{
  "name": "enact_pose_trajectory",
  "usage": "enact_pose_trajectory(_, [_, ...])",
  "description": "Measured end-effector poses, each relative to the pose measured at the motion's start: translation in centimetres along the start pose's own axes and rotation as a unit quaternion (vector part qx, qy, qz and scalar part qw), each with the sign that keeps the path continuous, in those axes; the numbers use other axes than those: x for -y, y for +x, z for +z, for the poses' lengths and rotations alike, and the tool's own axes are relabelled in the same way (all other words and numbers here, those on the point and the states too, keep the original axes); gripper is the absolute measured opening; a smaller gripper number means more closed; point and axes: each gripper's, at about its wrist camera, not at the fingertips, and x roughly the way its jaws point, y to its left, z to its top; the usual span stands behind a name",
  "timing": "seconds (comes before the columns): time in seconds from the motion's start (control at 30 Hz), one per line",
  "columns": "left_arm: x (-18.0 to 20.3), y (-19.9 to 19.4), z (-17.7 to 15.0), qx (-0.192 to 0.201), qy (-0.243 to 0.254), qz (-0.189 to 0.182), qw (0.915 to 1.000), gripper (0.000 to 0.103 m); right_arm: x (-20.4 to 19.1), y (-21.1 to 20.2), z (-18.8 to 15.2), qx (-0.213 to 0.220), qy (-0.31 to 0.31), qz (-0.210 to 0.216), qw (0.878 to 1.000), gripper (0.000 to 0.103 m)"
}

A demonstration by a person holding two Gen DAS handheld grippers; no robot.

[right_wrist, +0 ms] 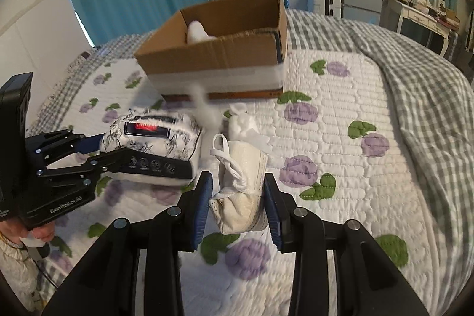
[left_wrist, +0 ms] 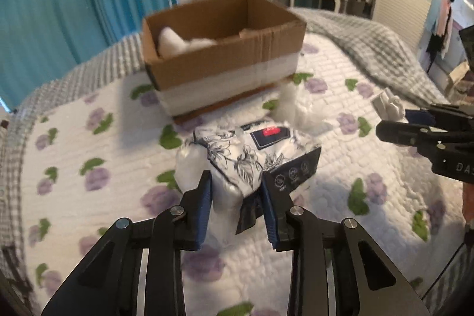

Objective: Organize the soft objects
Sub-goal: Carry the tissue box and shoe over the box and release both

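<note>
Partway: cardboard box (left_wrist: 225, 49) upper centre already holds a white soft item (left_wrist: 169, 42). Left gripper (left_wrist: 237, 206) fingers closed on floral tissue pack (left_wrist: 251, 150), right gripper (right_wrist: 238, 206) fingers clamped on white shoe (right_wrist: 240, 182); white stuffing (right_wrist: 207, 108) remains on bed (right_wrist: 340, 138).

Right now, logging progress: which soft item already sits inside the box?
The plain white bundle in the cardboard box; the tissue pack and shoe are gripper-held outside.
</note>
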Motion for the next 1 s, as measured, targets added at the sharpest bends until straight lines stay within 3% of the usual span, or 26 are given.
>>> enact_pose_trajectory(0.3, [-0.5, -7.3, 1.9, 0.066, 0.007, 0.029, 0.9974, 0.03, -1.7, -6.5, 1.3, 0.053, -0.022, -0.005, 0.998, 0.035])
enact_pose_trajectory(0.57, [-1.3, -10.4, 7.4, 0.126, -0.004, 0.022, 0.9918, 0.03, -2.6, -9.2, 7.2, 0.101, -0.049, -0.014, 0.994, 0.035])
enact_pose_trajectory(0.77, [-3.0, -7.8, 12.7, 0.145, -0.013, 0.018, 0.9892, 0.03, -2.1, -7.5, 14.1, 0.123, -0.056, -0.011, 0.991, 0.035])
enact_pose_trajectory(1.0, [-4.9, 1.0, 16.6, 0.116, -0.016, 0.022, 0.9929, 0.03, -1.3, 0.6, 20.2, 0.107, -0.065, -0.008, 0.992, 0.035])
